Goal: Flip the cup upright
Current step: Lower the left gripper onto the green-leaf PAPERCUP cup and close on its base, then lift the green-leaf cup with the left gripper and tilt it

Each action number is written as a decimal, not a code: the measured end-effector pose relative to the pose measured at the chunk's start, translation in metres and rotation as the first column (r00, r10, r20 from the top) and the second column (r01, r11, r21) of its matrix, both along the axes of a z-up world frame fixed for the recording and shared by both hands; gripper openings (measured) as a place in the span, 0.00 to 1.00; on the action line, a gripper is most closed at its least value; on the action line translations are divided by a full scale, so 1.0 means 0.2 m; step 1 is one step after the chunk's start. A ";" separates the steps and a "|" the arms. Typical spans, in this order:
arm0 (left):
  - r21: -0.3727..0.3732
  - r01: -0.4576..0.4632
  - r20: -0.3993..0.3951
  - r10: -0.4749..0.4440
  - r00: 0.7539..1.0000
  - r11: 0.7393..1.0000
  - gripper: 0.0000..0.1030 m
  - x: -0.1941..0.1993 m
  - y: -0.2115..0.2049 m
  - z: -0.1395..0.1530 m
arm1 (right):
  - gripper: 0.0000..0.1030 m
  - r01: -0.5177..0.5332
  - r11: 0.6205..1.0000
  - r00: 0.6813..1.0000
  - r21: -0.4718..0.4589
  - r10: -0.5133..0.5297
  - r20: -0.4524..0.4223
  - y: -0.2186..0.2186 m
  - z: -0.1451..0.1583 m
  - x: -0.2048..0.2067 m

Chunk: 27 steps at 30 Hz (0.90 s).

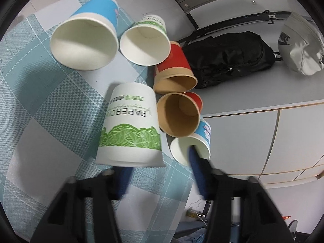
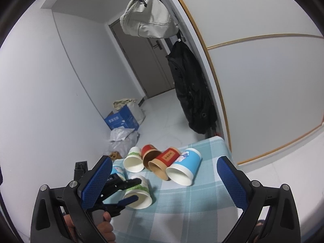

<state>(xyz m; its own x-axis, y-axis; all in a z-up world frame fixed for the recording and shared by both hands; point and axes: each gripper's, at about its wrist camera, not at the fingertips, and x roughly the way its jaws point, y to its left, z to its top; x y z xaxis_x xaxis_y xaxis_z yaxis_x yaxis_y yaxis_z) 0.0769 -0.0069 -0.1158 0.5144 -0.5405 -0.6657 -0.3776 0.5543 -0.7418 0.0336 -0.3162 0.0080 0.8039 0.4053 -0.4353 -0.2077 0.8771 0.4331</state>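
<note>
Several paper cups lie on their sides on a checked blue-and-white cloth (image 1: 50, 105). In the left wrist view the nearest is a white cup with green leaves (image 1: 131, 125), its mouth toward me. My left gripper (image 1: 160, 162) is open; one blue finger reaches into that cup's mouth, the other finger (image 1: 195, 162) stands to the right before a small blue cup (image 1: 192, 145). The right wrist view shows the left gripper (image 2: 132, 190) at the green-leaf cup (image 2: 139, 192). My right gripper (image 2: 165, 179) is open and empty, held above the cloth.
Other cups lie nearby: a big blue one (image 1: 89, 34), a green-leaf one (image 1: 147, 40), two red-and-brown ones (image 1: 176, 75). The cloth's edge (image 1: 182, 192) is close on the right. A black bag (image 1: 228, 58) and a grey bag (image 1: 301, 46) hang beyond it.
</note>
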 end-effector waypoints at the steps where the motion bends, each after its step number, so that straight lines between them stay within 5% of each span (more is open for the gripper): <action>1: -0.005 0.001 -0.010 -0.002 1.000 1.000 0.26 0.00 0.00 -0.01 | 1.00 0.001 1.000 1.000 0.001 -0.001 0.000 0.00 0.00 0.00; 7: -0.037 -0.001 0.000 0.001 1.000 0.999 0.02 -0.01 0.04 -0.05 | 1.00 -0.004 1.000 1.000 -0.001 0.004 -0.003 0.01 0.00 0.00; 27: 0.040 0.116 0.115 -0.120 0.986 0.992 0.00 -0.17 0.08 0.16 | 1.00 -0.002 0.999 1.000 -0.040 0.002 0.009 0.04 -0.02 -0.02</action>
